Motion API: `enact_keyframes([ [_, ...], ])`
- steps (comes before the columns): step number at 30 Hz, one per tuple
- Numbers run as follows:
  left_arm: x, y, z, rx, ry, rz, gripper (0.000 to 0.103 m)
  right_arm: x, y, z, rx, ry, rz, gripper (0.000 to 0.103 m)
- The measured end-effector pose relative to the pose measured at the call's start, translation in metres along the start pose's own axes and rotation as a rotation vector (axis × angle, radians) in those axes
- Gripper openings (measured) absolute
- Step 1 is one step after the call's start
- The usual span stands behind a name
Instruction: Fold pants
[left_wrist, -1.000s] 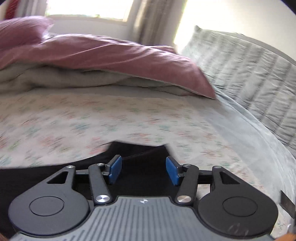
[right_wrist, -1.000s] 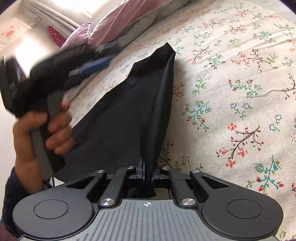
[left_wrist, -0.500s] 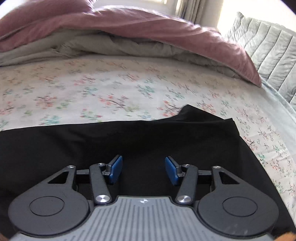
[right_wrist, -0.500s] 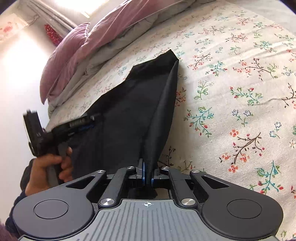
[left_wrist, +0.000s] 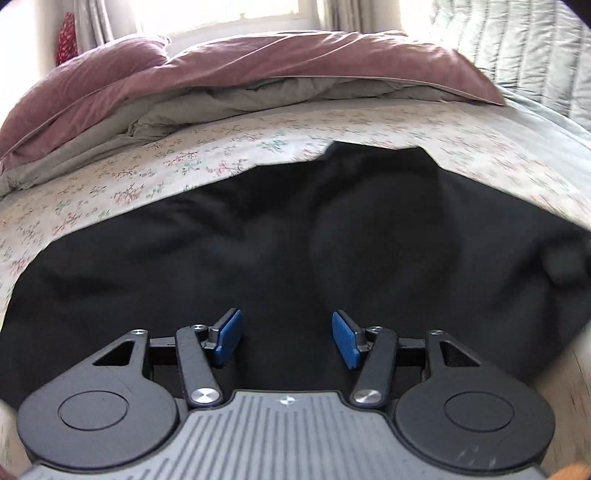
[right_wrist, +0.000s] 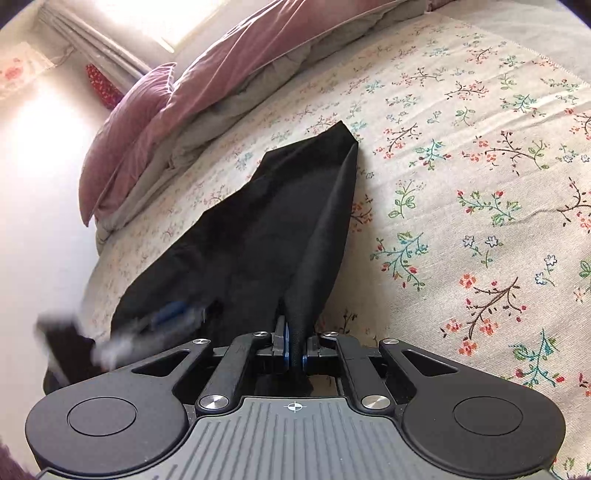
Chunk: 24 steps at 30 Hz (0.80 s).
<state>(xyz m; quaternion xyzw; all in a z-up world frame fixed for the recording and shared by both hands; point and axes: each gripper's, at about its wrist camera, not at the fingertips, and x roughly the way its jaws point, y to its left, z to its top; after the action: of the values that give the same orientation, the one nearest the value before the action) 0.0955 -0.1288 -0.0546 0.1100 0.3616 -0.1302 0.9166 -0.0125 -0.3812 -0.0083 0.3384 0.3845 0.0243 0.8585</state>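
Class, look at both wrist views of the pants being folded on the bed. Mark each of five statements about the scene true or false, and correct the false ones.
1. The right gripper is shut on the black pants. True.
2. The left gripper pinches the pants between its pads. False: its jaws are opening, with only cloth lying below them, nothing pressed.
3. The pants lie on a floral bedsheet. True.
4. A green quilt is bunched at the head of the bed. False: the quilt is dusty pink over grey.
5. The pants are white. False: they are black.
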Motion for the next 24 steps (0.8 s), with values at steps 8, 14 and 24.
enact_keyframes([
  [8,-0.031,0.004,-0.031,-0.020,0.003,-0.041,0.082,-0.002,0.007,-0.004,-0.020,-0.011,-0.005,0.006],
  [14,-0.041,0.025,-0.023,-0.055,0.001,-0.101,0.083,-0.003,0.008,-0.004,-0.021,-0.016,-0.023,0.006],
  [24,-0.008,0.019,-0.007,-0.017,0.077,-0.111,0.087,-0.003,0.013,-0.006,-0.011,-0.027,-0.027,0.006],
])
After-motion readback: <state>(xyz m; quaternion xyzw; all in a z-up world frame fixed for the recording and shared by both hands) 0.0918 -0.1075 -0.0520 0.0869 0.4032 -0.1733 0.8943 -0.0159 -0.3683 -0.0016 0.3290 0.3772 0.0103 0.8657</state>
